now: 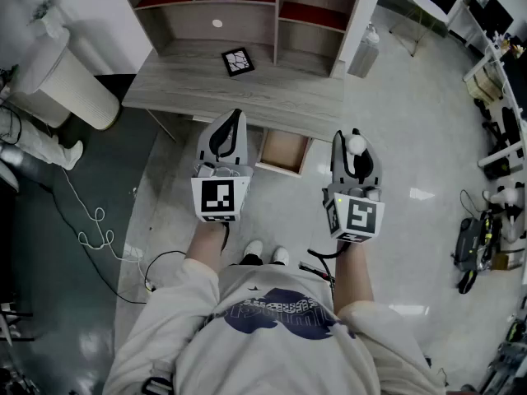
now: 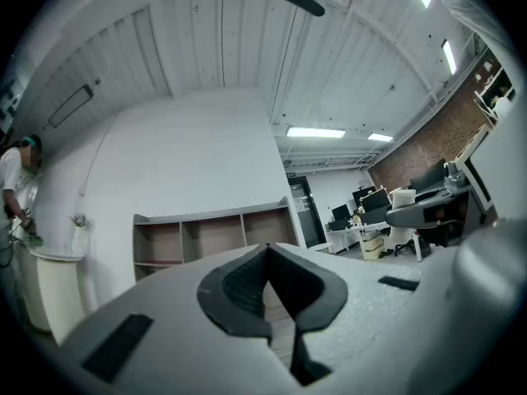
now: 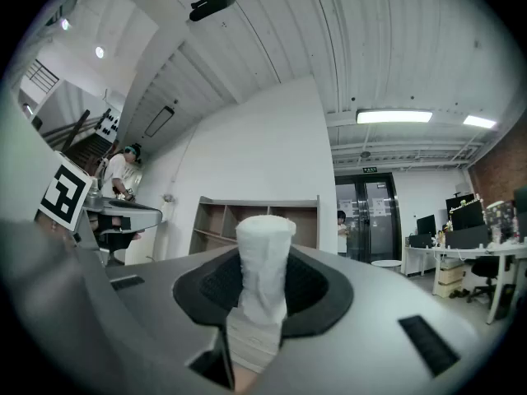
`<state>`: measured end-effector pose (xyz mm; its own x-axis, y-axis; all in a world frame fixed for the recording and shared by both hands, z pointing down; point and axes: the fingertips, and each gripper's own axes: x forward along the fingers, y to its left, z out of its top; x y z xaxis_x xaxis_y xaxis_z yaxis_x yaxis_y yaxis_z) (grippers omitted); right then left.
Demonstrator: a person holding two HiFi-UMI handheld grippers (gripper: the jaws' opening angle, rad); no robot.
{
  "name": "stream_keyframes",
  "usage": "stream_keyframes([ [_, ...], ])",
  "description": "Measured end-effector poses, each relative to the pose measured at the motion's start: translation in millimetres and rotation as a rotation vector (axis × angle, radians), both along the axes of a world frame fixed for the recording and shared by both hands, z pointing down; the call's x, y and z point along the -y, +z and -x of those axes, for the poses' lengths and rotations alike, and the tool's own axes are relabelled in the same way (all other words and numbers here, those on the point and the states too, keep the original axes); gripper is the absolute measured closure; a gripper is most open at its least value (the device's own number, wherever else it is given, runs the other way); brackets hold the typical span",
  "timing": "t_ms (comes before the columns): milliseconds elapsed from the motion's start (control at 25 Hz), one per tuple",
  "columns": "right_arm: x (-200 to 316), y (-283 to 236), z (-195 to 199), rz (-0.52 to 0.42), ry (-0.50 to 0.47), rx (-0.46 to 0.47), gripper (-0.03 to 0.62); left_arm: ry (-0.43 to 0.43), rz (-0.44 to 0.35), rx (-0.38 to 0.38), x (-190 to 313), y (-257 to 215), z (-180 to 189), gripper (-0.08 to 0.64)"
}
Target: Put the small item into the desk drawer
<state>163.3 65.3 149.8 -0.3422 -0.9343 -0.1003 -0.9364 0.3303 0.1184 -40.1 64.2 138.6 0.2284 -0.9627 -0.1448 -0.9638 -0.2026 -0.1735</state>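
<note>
In the head view my right gripper [image 1: 356, 144] is shut on a small white roll [image 1: 356, 145] that sticks out past its tips. The right gripper view shows the white roll [image 3: 263, 274] upright between the dark pads [image 3: 309, 290]. My left gripper [image 1: 230, 127] is beside it, jaws together and empty; in the left gripper view its pads [image 2: 239, 290] meet at the tip. The desk drawer [image 1: 282, 150] stands pulled open under the grey desk [image 1: 239, 97], between and just beyond the two grippers. Both point about level toward the desk.
A black-and-white patterned tile [image 1: 238, 62] lies on the desk below a wooden shelf unit [image 1: 247, 6]. A white cylindrical appliance [image 1: 62, 76] and a loose cable [image 1: 95, 229] are on the floor at left. Desks with equipment [image 1: 498, 138] line the right side.
</note>
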Motion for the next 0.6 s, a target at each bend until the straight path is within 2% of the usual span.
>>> stream_keyframes([
  [600, -1.7, -1.5, -2.7, -0.003, -0.002, -0.016, 0.476, -0.01, -0.007, 0.009, -2.4, -4.2, -0.9, 0.552],
])
